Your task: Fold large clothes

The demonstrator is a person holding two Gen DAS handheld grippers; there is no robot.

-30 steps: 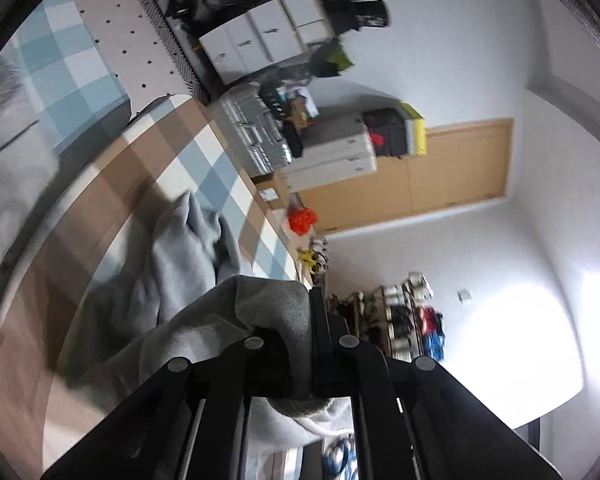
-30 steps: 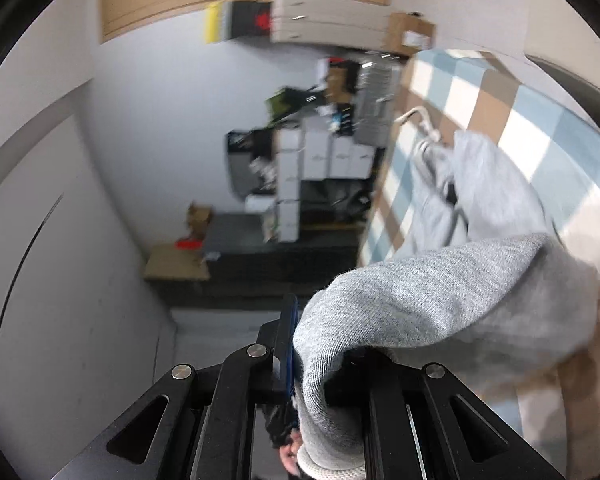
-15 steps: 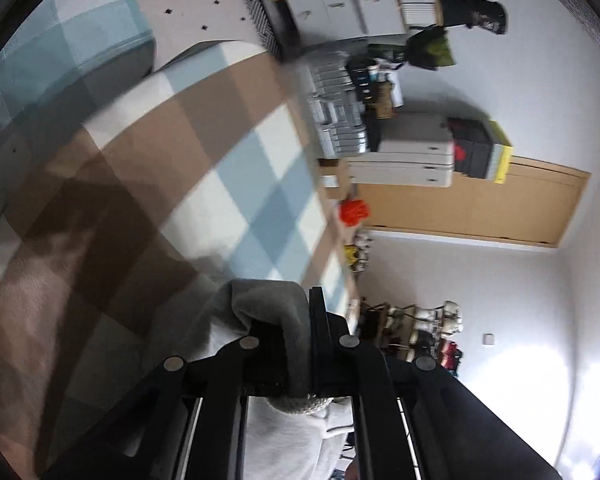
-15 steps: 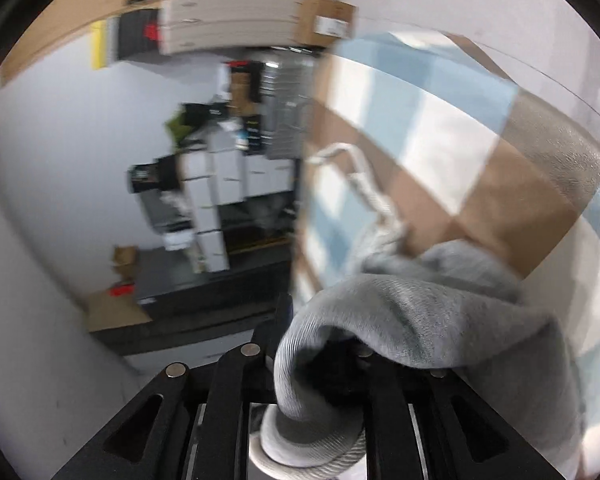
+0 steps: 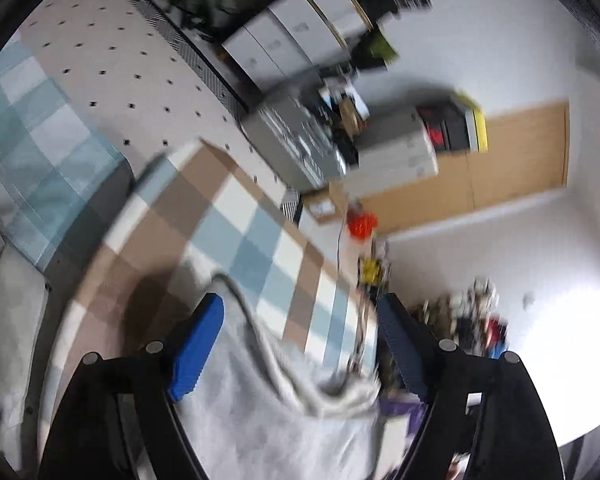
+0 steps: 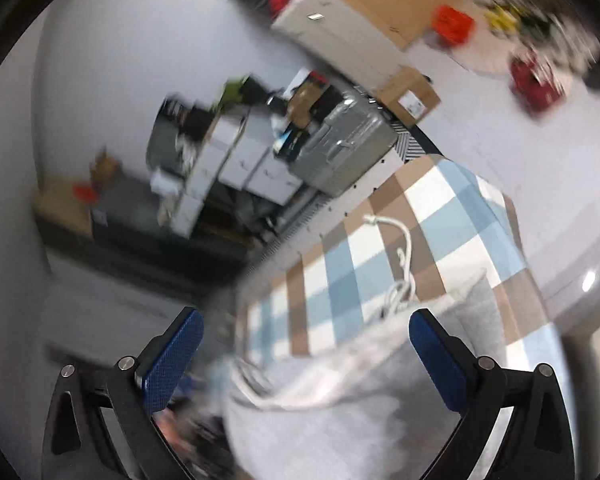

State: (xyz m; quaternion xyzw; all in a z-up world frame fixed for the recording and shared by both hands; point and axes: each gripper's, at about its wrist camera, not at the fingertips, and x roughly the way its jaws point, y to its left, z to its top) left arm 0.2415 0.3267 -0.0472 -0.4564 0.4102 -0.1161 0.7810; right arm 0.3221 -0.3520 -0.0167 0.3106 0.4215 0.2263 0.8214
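Two grippers, left and right, have just been opening and now stand spread, pinching nothing. Grey sweatshirt lies between them on the checked cover; soft, limp and probably fairly heavy, it is best taken by its hem or corners.

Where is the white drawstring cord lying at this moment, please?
In the right wrist view, the white drawstring cord trails across the checked cloth right of centre, just beyond the grey garment.
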